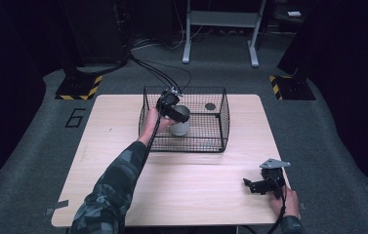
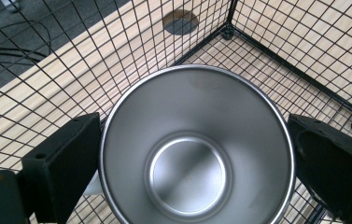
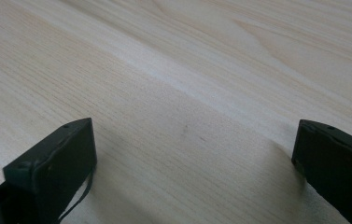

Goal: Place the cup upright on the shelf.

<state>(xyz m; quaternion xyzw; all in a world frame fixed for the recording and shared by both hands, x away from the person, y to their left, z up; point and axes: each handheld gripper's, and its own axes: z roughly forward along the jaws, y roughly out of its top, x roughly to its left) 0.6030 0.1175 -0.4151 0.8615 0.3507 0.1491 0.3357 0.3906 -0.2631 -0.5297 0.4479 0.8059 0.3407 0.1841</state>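
A steel cup (image 1: 180, 126) stands upright inside a black wire basket (image 1: 206, 142) at the back middle of the wooden table (image 1: 181, 185). My left gripper (image 1: 174, 113) reaches over the basket's near wall, with one jaw against each side of the cup's rim. In the left gripper view I look straight down into the empty cup (image 2: 187, 172), held between the jaws of my left gripper (image 2: 194, 140). My right gripper (image 1: 251, 186) rests low near the table's front right corner, held by a hand. Its jaws are spread wide over bare wood, so the right gripper (image 3: 194, 140) is open.
A dark round spot (image 1: 210, 106) lies on the basket floor at the back right, seen through the mesh (image 2: 180, 22) in the left gripper view. Cables (image 1: 157, 73) trail back from the basket to the floor. Yellow-black striped stand bases (image 1: 79, 87) sit behind the table.
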